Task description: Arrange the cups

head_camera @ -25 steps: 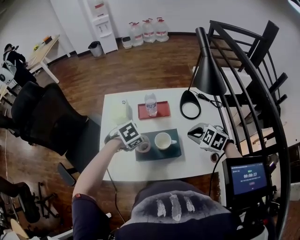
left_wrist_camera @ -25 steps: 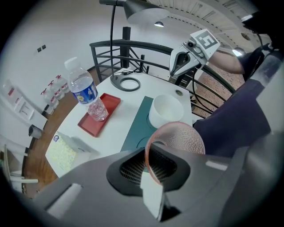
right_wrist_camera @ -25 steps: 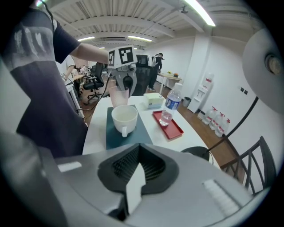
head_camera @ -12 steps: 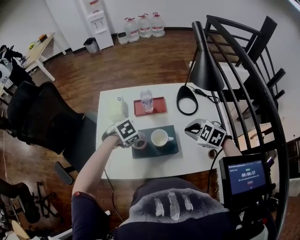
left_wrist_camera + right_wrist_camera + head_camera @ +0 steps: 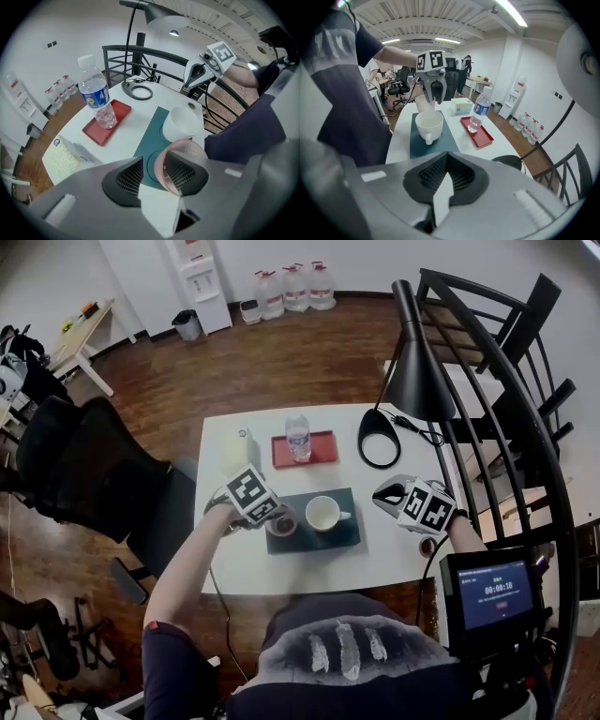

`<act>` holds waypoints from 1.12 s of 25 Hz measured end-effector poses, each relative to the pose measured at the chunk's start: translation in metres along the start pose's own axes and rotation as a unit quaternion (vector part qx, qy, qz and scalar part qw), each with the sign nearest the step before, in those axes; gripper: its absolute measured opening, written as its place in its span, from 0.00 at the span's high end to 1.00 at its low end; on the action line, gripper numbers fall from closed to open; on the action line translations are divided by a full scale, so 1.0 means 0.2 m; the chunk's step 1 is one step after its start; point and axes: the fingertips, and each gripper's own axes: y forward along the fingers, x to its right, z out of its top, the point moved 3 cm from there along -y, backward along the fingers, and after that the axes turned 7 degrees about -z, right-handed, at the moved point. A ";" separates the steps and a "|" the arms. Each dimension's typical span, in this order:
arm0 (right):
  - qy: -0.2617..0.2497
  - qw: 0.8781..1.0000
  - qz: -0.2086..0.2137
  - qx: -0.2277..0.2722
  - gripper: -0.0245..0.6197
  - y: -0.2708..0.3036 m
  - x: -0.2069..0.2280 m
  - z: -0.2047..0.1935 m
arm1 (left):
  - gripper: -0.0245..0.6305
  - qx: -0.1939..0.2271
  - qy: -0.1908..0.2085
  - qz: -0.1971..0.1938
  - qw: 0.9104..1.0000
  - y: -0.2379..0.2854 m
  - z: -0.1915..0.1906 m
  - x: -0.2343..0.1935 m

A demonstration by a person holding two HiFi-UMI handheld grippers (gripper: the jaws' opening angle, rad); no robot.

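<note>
left gripper point(image 5: 153, 172): jaws opening, astride the wall of the pink cup point(image 5: 187, 149), one jaw inside it.
pink cup: on the left end of the teal mat point(image 5: 152, 140), just beside the white cup point(image 5: 183, 123).
teal mat: near the front edge of the table point(image 5: 234, 559).
right gripper point(image 5: 440, 180): jaws pressed together, empty, near the table's right edge.

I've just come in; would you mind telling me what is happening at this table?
A person is arranging cups with a hand-held gripper in each hand. The left hand-held gripper is at a pink cup at the left end of the teal mat, beside a white mug. Its jaws are opening, with the cup's wall between them. The right hand-held gripper hangs shut and empty over the right side of the table.
</note>
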 end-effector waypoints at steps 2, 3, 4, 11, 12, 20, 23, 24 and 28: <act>0.001 1.000 -0.001 0.000 0.96 0.00 0.00 0.00 | 0.71 0.015 -0.001 -0.004 1.000 -0.05 0.01 0.01; 0.002 1.000 -0.001 0.000 0.96 -0.01 0.00 -0.01 | 0.70 0.022 -0.001 -0.006 1.000 -0.08 0.02 0.02; 0.003 1.000 -0.002 0.000 0.96 -0.01 0.00 -0.01 | 0.68 0.030 -0.002 -0.007 1.000 -0.12 0.02 0.03; 0.012 1.000 -0.018 0.004 0.96 -0.02 0.01 -0.03 | 0.68 0.183 -0.001 0.014 0.983 -0.45 0.00 0.10; 0.014 1.000 -0.023 0.008 0.96 -0.03 0.02 -0.02 | 0.68 0.224 -0.002 0.020 0.974 -0.51 0.01 0.12; 0.025 0.997 -0.026 0.061 0.96 -0.09 0.04 0.11 | 0.89 0.365 0.033 0.084 0.927 -0.67 -0.05 0.30; 0.022 0.996 -0.022 0.081 0.96 -0.10 0.01 0.17 | 0.94 0.381 0.018 0.089 0.920 -0.63 -0.09 0.34; 0.019 0.996 -0.020 0.087 0.96 -0.10 0.00 0.19 | 0.94 0.382 0.014 0.087 0.920 -0.62 -0.10 0.35; 0.016 0.994 -0.023 0.110 0.96 -0.11 -0.01 0.24 | 0.94 0.387 0.011 0.083 0.918 -0.60 -0.11 0.38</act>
